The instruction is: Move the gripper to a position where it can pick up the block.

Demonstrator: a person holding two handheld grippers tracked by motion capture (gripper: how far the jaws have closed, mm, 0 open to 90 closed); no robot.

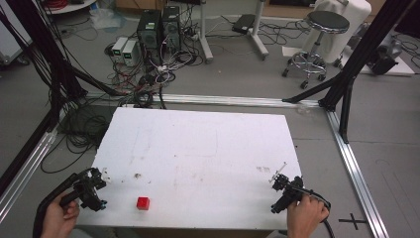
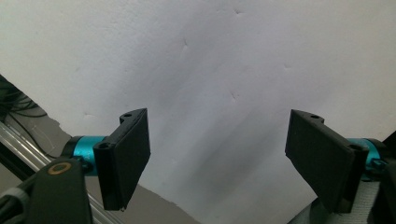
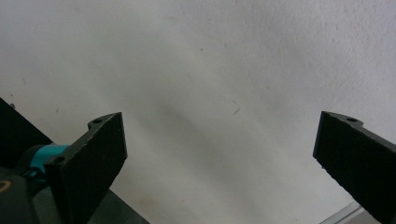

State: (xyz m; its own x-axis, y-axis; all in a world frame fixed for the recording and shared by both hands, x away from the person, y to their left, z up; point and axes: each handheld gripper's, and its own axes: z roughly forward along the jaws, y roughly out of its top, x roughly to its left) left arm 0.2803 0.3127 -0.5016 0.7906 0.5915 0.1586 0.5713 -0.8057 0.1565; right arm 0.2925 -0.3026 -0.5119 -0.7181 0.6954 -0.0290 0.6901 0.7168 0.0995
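Red block (image 1: 143,203) sits near the counter's (image 1: 198,148) front edge, closer to my left tongs (image 1: 99,174); right tongs (image 1: 278,178) well apart. Both gape wide, seemingly just above bare white.

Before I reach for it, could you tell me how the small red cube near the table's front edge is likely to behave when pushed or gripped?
The small red cube rests on a flat face, so it should slide, not roll. It looks compact, probably light. Its parallel sides should suit flat jaws.
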